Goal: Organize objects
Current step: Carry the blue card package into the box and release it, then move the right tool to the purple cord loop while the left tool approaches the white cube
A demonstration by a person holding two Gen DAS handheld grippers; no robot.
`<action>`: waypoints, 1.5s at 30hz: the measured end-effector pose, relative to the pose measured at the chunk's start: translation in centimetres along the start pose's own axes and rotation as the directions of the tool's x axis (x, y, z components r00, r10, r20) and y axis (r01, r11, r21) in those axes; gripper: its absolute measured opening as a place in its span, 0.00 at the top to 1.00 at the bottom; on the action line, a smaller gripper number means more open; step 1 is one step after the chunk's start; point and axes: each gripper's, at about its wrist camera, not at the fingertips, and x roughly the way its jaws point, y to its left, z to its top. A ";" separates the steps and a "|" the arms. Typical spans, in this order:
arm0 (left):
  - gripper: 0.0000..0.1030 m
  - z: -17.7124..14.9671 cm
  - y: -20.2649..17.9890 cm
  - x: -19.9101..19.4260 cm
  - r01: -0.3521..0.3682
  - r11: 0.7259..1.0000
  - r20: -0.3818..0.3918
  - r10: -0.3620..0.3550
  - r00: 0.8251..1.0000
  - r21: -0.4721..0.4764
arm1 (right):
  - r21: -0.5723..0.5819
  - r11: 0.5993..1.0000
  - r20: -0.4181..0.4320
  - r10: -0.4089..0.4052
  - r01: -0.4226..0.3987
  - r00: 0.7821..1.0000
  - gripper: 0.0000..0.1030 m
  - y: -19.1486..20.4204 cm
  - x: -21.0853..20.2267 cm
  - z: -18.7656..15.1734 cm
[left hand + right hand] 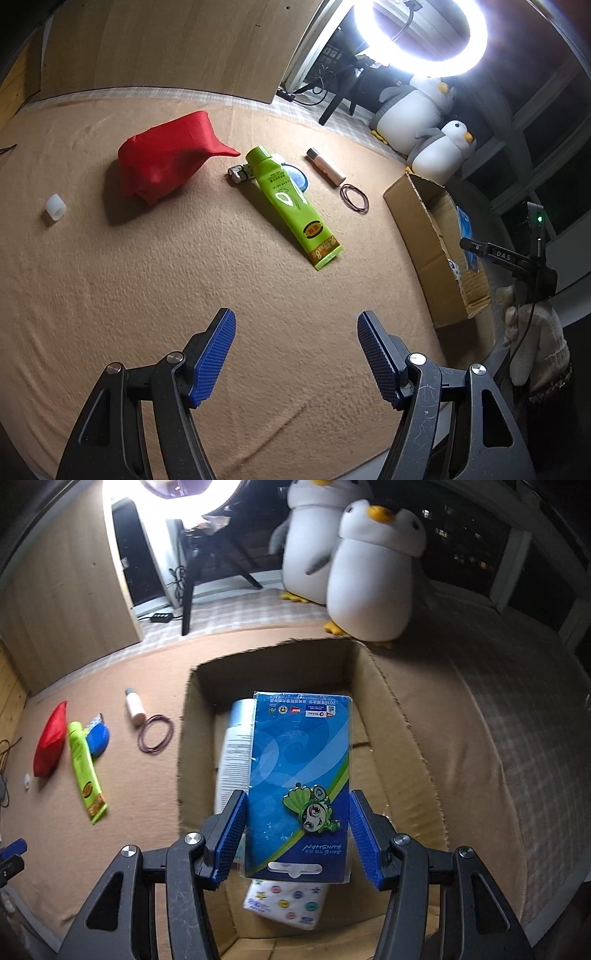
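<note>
My right gripper is shut on a blue badge card and holds it over the open cardboard box. A white bottle and a tissue pack lie inside the box. My left gripper is open and empty above the tan blanket. Ahead of it lie a green tube, a red cloth pouch, a small white tube, hair ties, a blue round object, a metal lighter and a white cap. The box stands at the right.
Two plush penguins sit behind the box. A ring light on a tripod shines at the back. A wooden board stands behind the blanket. My gloved right hand shows at the right edge of the left wrist view.
</note>
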 end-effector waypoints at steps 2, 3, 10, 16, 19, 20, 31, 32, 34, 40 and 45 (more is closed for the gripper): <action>0.30 0.0 -0.1 0.0 -0.001 1.000 0.001 0.001 1.000 0.002 | 0.015 1.000 -0.004 -0.010 0.010 1.000 0.50 -0.3 0.2 0.0; 0.30 0.0 -0.2 0.0 -0.002 1.000 0.001 0.002 1.000 0.004 | 0.018 1.000 -0.005 -0.011 0.011 1.000 0.50 -0.5 0.2 -0.1; 0.30 0.0 -0.3 0.2 -0.007 1.000 -0.004 0.007 1.000 0.014 | 0.019 0.999 -0.013 -0.026 0.026 1.000 0.45 -1.2 0.4 -0.1; 0.30 -0.3 -0.2 0.1 -0.008 1.000 -0.005 0.008 1.000 0.015 | 0.037 0.999 -0.008 -0.006 0.006 1.000 0.39 -1.0 0.1 -0.3; 0.30 -0.3 0.1 0.0 -0.009 1.000 -0.003 0.009 1.000 0.011 | 0.040 0.999 0.001 -0.002 0.002 1.000 0.39 -0.7 -0.2 -0.4; 0.30 -0.4 0.2 0.0 -0.009 1.000 -0.003 0.009 1.000 0.009 | 0.039 0.999 0.006 0.000 0.000 1.000 0.39 -0.5 -0.3 -0.4; 0.30 -0.2 1.3 0.0 -0.014 1.000 -0.005 0.014 1.000 0.006 | 0.032 0.992 0.064 0.119 -0.121 0.991 0.39 3.1 -2.8 -0.7; 0.30 -0.1 1.4 0.0 -0.014 1.000 -0.005 0.014 1.000 0.006 | 0.024 0.990 0.066 0.134 -0.136 0.989 0.39 3.6 -3.0 -0.7; 0.30 -0.1 1.6 0.0 -0.015 1.000 -0.006 0.015 1.000 0.007 | 0.004 0.985 0.066 0.169 -0.170 0.983 0.39 4.9 -3.2 -0.7; 0.30 0.0 2.6 -0.1 -0.026 1.000 -0.004 0.026 1.000 -0.006 | -0.052 0.958 0.016 0.283 -0.282 0.959 0.39 8.9 -2.4 -0.1; 0.30 -0.1 3.7 -0.5 -0.042 0.999 0.004 0.042 0.999 -0.028 | -0.115 0.934 -0.040 0.335 -0.338 0.941 0.39 12.4 -0.5 1.6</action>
